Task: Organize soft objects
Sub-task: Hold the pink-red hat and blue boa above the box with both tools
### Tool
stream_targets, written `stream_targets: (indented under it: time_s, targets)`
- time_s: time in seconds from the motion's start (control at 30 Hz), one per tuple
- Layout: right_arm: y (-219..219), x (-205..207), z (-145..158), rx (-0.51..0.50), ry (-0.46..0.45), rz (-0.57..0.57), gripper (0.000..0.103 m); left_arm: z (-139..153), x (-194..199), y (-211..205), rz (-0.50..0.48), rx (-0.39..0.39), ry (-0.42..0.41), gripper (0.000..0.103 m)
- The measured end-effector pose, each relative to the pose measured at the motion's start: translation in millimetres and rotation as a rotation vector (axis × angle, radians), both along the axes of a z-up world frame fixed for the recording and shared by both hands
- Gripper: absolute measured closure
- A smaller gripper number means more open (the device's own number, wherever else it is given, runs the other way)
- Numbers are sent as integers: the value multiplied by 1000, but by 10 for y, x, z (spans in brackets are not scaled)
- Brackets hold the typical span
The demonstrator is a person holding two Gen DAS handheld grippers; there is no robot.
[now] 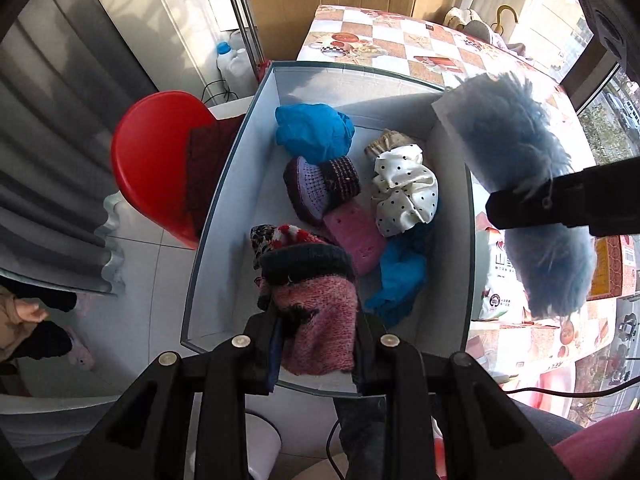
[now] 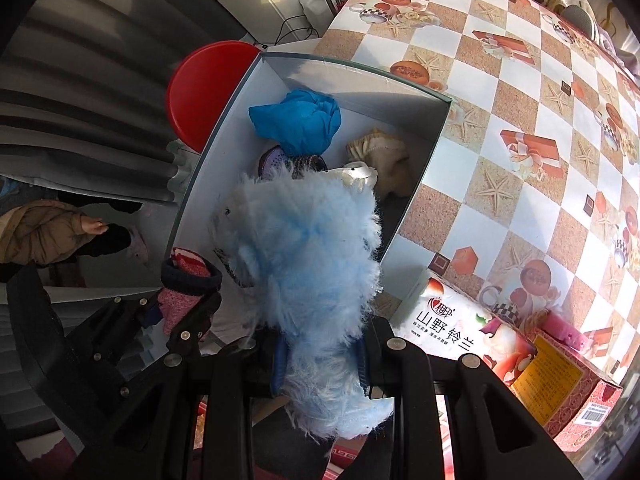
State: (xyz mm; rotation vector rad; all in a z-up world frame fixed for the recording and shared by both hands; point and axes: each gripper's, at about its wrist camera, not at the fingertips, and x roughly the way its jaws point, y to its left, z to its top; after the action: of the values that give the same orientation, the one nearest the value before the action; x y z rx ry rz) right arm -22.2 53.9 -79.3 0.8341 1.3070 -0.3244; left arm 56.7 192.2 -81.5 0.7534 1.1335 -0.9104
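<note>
- Left wrist view: the left gripper has its jaws closed on a pink knit sock with a dark navy cuff, held above the near end of an open white box.
- Inside the box lie a blue cloth at the far end, a purple knit hat just nearer, a white polka-dot cloth to its right, a beige item behind that, a pink flat piece, and a second blue cloth by the right wall.
- A striped red-and-white piece shows just beyond the sock's cuff.
- A red stool stands against the box's left wall, with a dark red cloth draped on it.
- The right gripper shows at the right edge of this view, carrying a fluffy blue toy above the box's right wall.
- Right wrist view: the right gripper is clamped on the fluffy blue toy, which hangs over the box and hides much of what is in it.
- The left gripper with the sock sits to the left of the toy.
- The box rests on a table with a checkered cover; a tissue pack and a pink carton lie beside the box's near right corner.
</note>
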Motion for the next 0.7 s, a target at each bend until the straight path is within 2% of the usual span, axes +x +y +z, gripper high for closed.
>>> stream_targets:
  time_s: [0.7]
  targets:
    - [30, 31, 43, -10, -33, -2, 74, 0, 133, -192, 19, 48, 9, 73]
